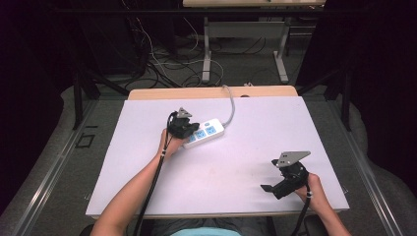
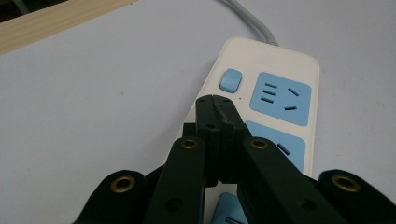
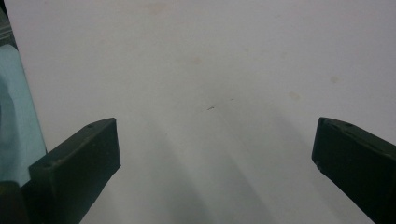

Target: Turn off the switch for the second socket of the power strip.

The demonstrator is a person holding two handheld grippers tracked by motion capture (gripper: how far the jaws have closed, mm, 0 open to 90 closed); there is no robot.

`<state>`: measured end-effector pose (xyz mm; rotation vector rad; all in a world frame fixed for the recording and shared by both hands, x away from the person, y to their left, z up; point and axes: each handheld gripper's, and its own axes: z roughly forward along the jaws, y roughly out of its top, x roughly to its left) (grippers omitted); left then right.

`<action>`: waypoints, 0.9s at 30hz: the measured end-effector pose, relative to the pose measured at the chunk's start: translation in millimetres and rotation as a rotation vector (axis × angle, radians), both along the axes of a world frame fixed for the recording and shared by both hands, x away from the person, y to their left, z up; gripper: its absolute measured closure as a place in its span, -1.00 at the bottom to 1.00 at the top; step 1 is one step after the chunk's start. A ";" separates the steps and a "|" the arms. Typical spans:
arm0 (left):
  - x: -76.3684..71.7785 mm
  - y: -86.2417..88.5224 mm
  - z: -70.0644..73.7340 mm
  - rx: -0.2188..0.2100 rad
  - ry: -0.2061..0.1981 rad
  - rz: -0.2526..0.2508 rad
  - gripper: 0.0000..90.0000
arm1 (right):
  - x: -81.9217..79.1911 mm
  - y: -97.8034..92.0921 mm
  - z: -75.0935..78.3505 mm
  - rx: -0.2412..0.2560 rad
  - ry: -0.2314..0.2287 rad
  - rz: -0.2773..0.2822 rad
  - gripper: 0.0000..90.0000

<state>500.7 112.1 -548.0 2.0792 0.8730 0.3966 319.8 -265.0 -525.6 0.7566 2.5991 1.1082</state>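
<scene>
Two grippers: right gripper (image 1: 273, 189) fingers wide apart, left gripper (image 1: 189, 132) fingers pressed together over one power strip (image 1: 212, 129).

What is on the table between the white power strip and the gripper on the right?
Nothing: in the high view, only bare white table top lies between the white power strip and the open right gripper.

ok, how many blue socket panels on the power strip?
3 on the power strip. One sits beside the blue switch, one mid-strip beside the shut left claw, one nearest the camera, mostly hidden.
</scene>
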 end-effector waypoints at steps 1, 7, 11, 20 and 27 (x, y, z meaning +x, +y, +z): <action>0.0 0.0 0.0 0.000 0.000 0.000 1.00 | 1.0 -0.1 -0.7 0.006 -0.016 0.002 -0.98; -0.2 -0.1 0.0 0.000 0.000 0.002 1.00 | -0.4 0.2 -0.4 0.007 -0.007 -0.004 -0.98; -0.4 1.0 1.6 0.005 0.019 -0.011 1.00 | -0.2 -0.1 -0.3 0.009 -0.010 -0.006 -0.98; -0.1 0.6 0.4 -0.009 0.009 0.000 1.00 | 0.1 -0.4 0.0 0.009 -0.016 -0.003 -0.98; 0.9 1.6 0.2 -0.012 0.004 -0.005 1.00 | -1.1 -0.7 0.7 0.011 -0.015 -0.004 -0.98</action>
